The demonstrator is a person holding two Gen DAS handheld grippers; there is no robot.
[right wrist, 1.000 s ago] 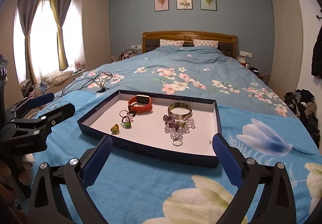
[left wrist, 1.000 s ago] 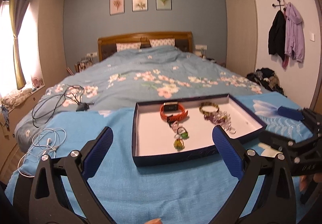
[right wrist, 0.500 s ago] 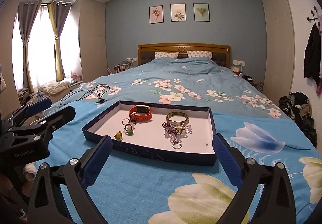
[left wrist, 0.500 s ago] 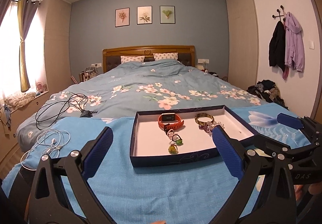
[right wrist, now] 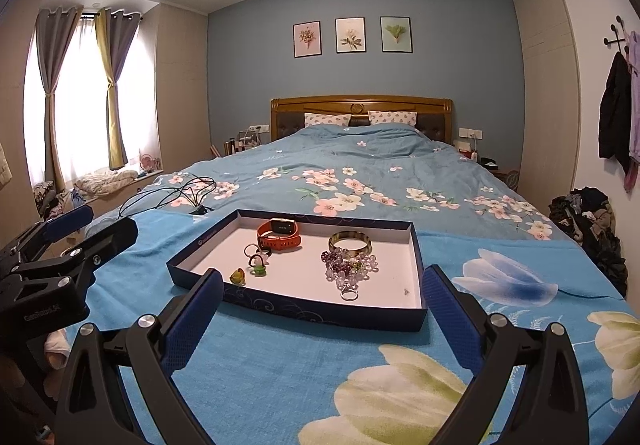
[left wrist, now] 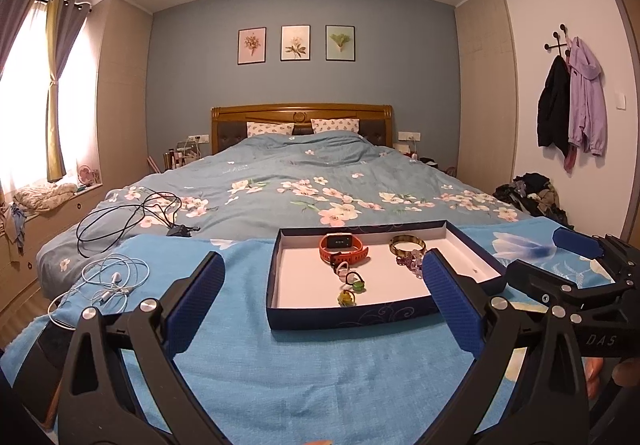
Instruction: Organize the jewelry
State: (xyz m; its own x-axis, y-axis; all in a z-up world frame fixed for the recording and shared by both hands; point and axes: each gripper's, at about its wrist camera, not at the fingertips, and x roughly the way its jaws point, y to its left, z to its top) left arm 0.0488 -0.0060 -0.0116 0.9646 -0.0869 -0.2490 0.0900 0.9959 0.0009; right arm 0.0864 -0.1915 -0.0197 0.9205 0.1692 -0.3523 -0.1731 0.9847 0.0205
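- A shallow dark-blue tray [right wrist: 320, 309] with a white floor lies on a bright blue floral blanket [right wrist: 280, 365] at the foot of the bed [right wrist: 360, 173].
- In it: an orange smartwatch [right wrist: 279, 235] at the back, a gold-green bangle [right wrist: 349, 242] at its 3 o'clock, and a purple-and-clear beaded bracelet [right wrist: 350, 265] touching the bangle's near edge.
- A silver ring [right wrist: 349, 293] lies at the beads' 6 o'clock; a green-stone ring [right wrist: 258, 268] and a yellow-stone ring [right wrist: 237, 277] lie toward the tray's left.
- The right tool [right wrist: 320, 319] is released, fingers spread wide, gripping nothing; the tray sits at its 12 o'clock, apart from both pads.
- The left tool [left wrist: 324, 303] is likewise spread and empty, the tray at its 12 to 1 o'clock.
- In the left view the right pad covers part of the beads and the tray's near right corner; thin rings [left wrist: 343, 268] below the watch are too small to make out.
- White earphones [left wrist: 108, 281] and black cables [left wrist: 132, 217] lie at the left tool's 10 o'clock.
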